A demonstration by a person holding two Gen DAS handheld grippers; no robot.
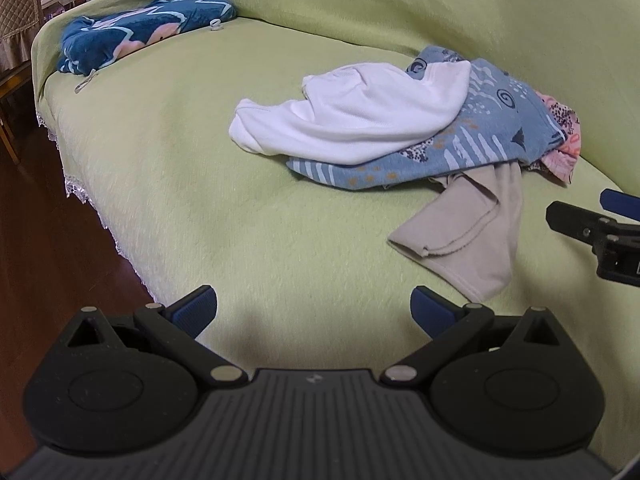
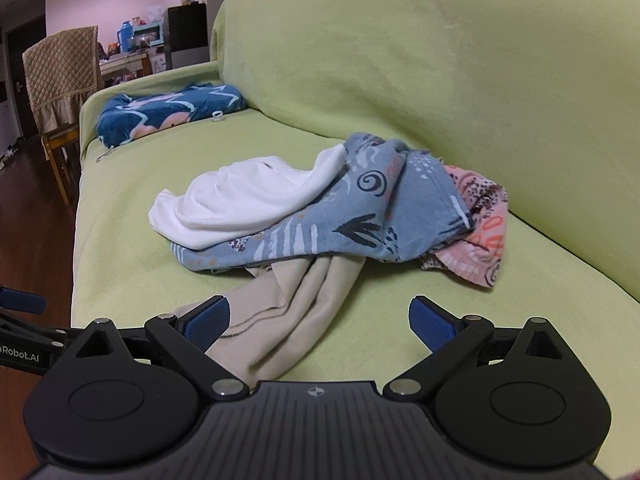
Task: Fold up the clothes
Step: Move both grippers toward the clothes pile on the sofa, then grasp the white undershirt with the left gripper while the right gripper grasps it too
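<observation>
A heap of clothes lies on the green sofa seat (image 1: 240, 220). On top is a white garment (image 1: 352, 120) (image 2: 248, 200), over a blue patterned one (image 1: 492, 120) (image 2: 380, 216). A pink patterned piece (image 1: 564, 136) (image 2: 480, 232) sits at the right. A beige garment (image 1: 472, 232) (image 2: 288, 320) trails out toward me. My left gripper (image 1: 314, 312) is open over bare seat, left of the beige cloth. My right gripper (image 2: 320, 326) is open just above the beige cloth's near end, holding nothing. The right gripper (image 1: 592, 220) also shows at the left wrist view's right edge.
A dark blue patterned blanket (image 1: 140, 36) (image 2: 168, 114) lies folded at the sofa's far end by the armrest. The sofa back (image 2: 440, 60) rises behind the heap. Wooden floor (image 1: 48, 220) lies left of the seat edge; a covered chair (image 2: 60, 72) stands beyond.
</observation>
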